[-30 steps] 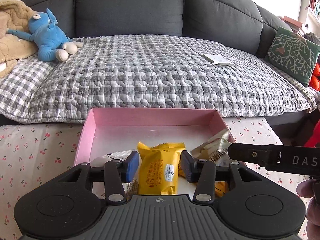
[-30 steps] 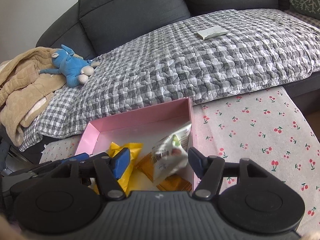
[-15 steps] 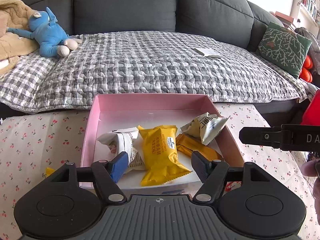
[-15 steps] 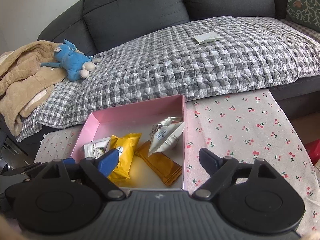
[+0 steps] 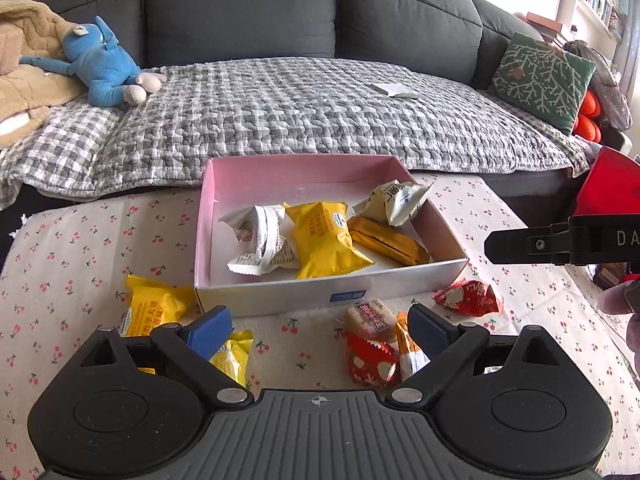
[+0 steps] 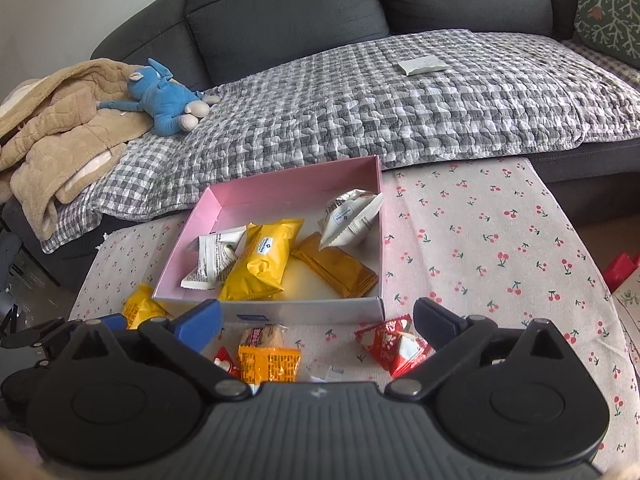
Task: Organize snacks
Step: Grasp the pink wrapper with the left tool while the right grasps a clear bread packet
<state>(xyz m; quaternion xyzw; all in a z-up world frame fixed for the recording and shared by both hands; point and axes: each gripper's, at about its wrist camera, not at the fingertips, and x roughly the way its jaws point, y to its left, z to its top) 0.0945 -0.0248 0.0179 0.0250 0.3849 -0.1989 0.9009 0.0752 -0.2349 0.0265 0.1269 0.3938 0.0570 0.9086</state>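
Note:
A pink box [image 5: 304, 164] [image 6: 280, 188] on the cherry-print table holds several snacks: a yellow packet [image 5: 326, 236] [image 6: 262, 260], a white packet [image 5: 260, 240], a cream packet [image 5: 396, 202] [image 6: 352, 218] and an orange bar [image 5: 390, 240] [image 6: 336, 270]. Loose snacks lie in front of the box: yellow packets [image 5: 150, 308], a red packet [image 5: 470, 298] [image 6: 394, 340], an orange packet [image 6: 268, 360] and a biscuit [image 5: 370, 316]. My left gripper [image 5: 320, 326] is open and empty above them. My right gripper [image 6: 316, 316] is open and empty.
A grey sofa with a checked quilt [image 5: 300, 108] stands behind the table. A blue plush toy [image 5: 106, 66], a tan blanket [image 6: 52, 124] and a green cushion [image 5: 544, 76] lie on it. The right gripper's side shows at the right of the left wrist view [image 5: 568, 240].
Both grippers pulled back from the box and opened wider. The yellow packet and the cream packet were let go and now lie in the box. Loose snacks came into view.

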